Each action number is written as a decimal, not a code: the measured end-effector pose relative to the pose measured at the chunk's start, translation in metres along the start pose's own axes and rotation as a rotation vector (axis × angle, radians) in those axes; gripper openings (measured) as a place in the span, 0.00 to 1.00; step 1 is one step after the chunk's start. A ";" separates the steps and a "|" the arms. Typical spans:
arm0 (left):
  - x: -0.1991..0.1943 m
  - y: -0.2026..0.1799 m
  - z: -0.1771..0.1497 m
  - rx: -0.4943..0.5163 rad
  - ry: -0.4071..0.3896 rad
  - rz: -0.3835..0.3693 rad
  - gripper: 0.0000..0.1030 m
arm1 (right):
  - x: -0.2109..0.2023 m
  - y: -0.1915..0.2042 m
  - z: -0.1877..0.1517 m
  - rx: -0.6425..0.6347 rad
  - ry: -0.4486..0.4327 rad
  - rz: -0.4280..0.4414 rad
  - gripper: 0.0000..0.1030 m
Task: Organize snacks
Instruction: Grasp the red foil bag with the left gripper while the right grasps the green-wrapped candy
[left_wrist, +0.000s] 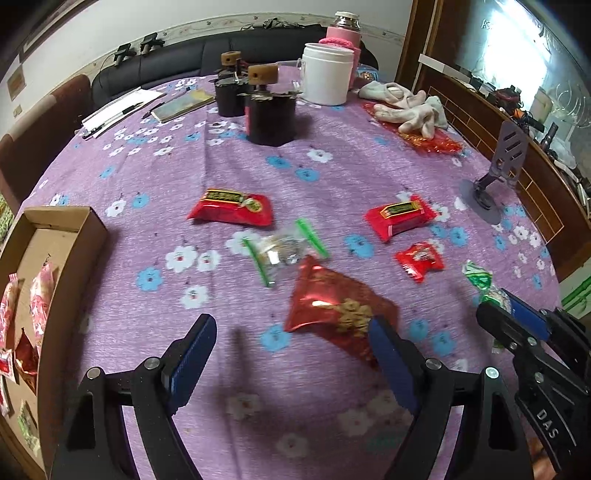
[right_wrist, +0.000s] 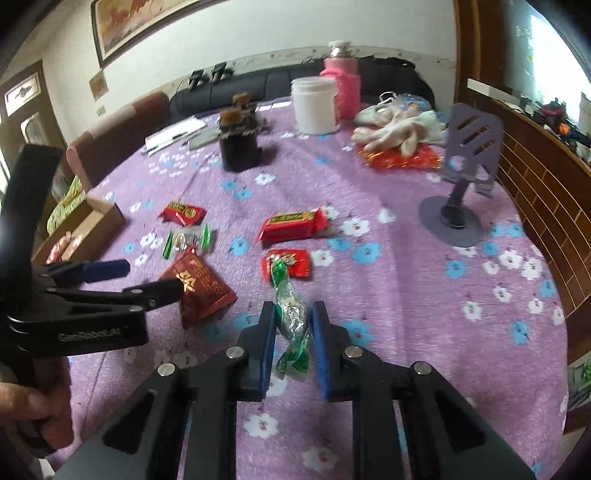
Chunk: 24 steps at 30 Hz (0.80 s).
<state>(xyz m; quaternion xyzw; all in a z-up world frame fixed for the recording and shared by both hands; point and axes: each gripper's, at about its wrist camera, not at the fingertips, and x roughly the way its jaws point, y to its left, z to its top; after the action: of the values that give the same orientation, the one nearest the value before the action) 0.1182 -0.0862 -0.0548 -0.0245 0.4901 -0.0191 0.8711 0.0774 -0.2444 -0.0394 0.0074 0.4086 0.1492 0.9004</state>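
Observation:
My left gripper (left_wrist: 291, 334) is open and empty above the purple cloth, just in front of a dark red snack bag (left_wrist: 332, 310); its right finger overlaps the bag's near edge. It also shows in the right wrist view (right_wrist: 147, 277). My right gripper (right_wrist: 293, 314) is shut on a green-and-clear wrapped candy (right_wrist: 291, 310), also seen in the left wrist view (left_wrist: 480, 280). Loose on the cloth lie a clear green-ended candy (left_wrist: 284, 251), two red bars (left_wrist: 231, 208) (left_wrist: 400, 216) and a small red pack (left_wrist: 421, 260). A cardboard box (left_wrist: 62, 236) at the left holds several snacks.
Two black jars (left_wrist: 271, 118), a white tub (left_wrist: 327, 74), a pink bottle (left_wrist: 343, 29), white gloves (left_wrist: 406, 107) on red foil, and papers with pens (left_wrist: 122, 107) stand at the back. A grey phone stand (left_wrist: 491, 184) is at the right, near a wooden cabinet.

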 end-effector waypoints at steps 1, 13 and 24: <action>-0.001 -0.002 0.000 -0.007 -0.002 -0.003 0.86 | -0.004 -0.004 0.000 0.009 -0.006 0.001 0.18; 0.024 -0.021 0.009 0.012 0.023 0.046 0.92 | -0.020 -0.019 -0.010 0.065 -0.030 0.041 0.18; 0.034 -0.024 0.004 0.018 0.011 0.054 0.95 | -0.020 -0.024 -0.013 0.090 -0.029 0.042 0.18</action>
<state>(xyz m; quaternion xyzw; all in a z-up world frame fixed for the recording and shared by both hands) 0.1386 -0.1119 -0.0801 -0.0032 0.4951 -0.0002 0.8688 0.0617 -0.2743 -0.0361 0.0586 0.4016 0.1493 0.9017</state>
